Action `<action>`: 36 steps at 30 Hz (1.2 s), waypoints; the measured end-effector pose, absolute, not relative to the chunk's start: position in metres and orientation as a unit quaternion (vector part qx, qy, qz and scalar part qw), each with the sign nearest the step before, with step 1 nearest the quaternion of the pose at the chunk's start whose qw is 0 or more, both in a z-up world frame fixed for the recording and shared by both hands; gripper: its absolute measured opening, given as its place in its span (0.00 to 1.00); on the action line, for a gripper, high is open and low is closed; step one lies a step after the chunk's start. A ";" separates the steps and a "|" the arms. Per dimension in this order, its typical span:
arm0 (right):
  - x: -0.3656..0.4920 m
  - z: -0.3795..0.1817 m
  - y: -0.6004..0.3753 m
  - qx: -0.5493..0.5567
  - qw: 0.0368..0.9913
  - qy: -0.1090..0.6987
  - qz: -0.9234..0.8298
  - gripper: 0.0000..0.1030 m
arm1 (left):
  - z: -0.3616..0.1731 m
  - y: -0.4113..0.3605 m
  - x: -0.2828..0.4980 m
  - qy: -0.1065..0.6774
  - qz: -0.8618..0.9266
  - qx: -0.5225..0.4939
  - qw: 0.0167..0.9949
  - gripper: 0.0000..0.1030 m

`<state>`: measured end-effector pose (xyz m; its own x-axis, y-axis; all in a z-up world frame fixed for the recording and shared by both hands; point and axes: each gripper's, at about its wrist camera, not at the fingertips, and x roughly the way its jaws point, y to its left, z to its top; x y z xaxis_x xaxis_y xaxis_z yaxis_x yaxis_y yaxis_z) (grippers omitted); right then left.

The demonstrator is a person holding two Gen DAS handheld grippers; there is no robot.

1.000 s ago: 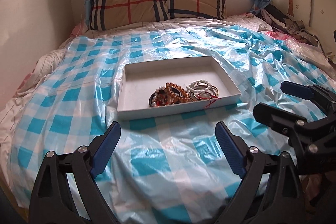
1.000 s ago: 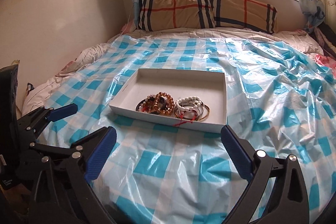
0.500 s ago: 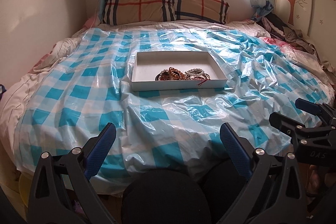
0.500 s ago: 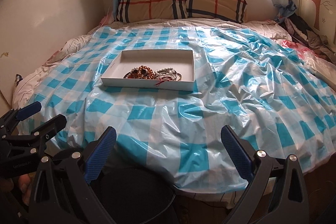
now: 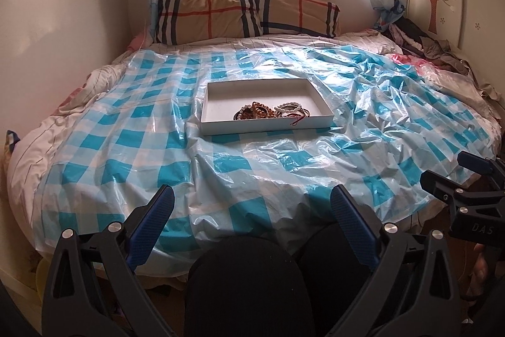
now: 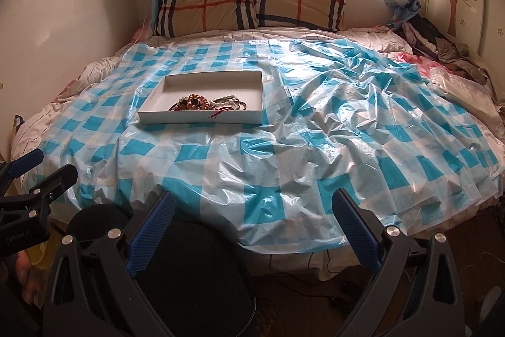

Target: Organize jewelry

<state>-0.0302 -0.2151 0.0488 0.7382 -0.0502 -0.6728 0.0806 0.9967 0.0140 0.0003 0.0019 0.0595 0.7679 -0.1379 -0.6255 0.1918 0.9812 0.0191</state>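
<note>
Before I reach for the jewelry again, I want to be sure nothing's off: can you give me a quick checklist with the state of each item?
1. Left tool open, nothing between its fingers: ok.
2. Right tool open, nothing between its fingers: ok.
3. Box flat on the checked sheet: ok.
4. Bracelets all inside the box: not ok, a red cord hangs over the near wall.
5. Tools within reach of the box: not ok, both are at the bed's near edge, over the person's knees.
6. Bracelets untangled: cannot tell, they lie piled together.
</note>
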 end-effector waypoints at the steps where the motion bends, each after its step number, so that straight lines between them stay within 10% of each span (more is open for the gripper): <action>1: -0.032 0.049 -0.215 0.021 0.932 0.360 -0.036 0.93 | 0.060 0.002 -0.001 0.329 -0.087 0.041 0.939 0.92; 36: -0.080 0.065 -0.229 0.025 0.947 0.316 -0.055 0.93 | 0.062 -0.009 -0.030 0.325 -0.078 0.057 0.941 0.92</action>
